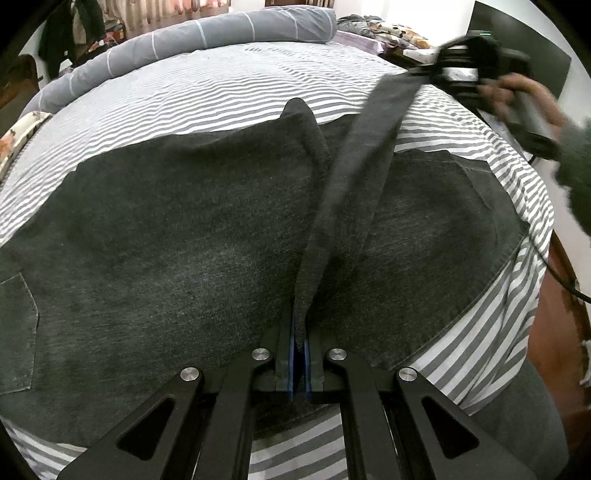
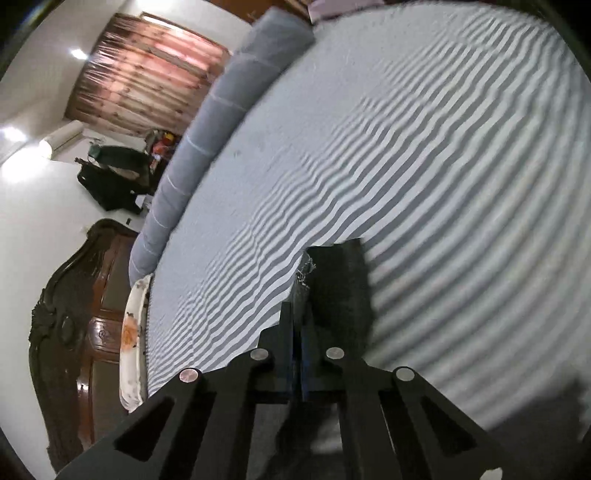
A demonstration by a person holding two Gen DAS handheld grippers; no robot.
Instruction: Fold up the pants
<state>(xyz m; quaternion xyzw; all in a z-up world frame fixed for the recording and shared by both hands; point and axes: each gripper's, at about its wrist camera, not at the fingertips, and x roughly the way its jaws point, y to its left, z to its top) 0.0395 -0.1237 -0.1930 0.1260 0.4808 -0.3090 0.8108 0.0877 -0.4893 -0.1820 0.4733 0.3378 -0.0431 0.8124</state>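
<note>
Dark grey pants (image 1: 166, 229) lie spread on the striped bed. My left gripper (image 1: 300, 332) is shut on one edge of the pants, and a taut strip of the fabric (image 1: 354, 166) runs up from it to my right gripper (image 1: 439, 68), which is lifted at the upper right and shut on the other end. In the right wrist view my right gripper (image 2: 298, 325) is shut on a dark frayed hem of the pants (image 2: 340, 280), held above the bed.
The bed has a grey-and-white striped sheet (image 1: 184, 88) with a rolled grey duvet (image 1: 184, 40) along its far side. A dark wooden headboard (image 2: 70, 325) and a floral pillow (image 2: 131, 332) show at the left. Clutter lies beyond the bed (image 1: 388, 27).
</note>
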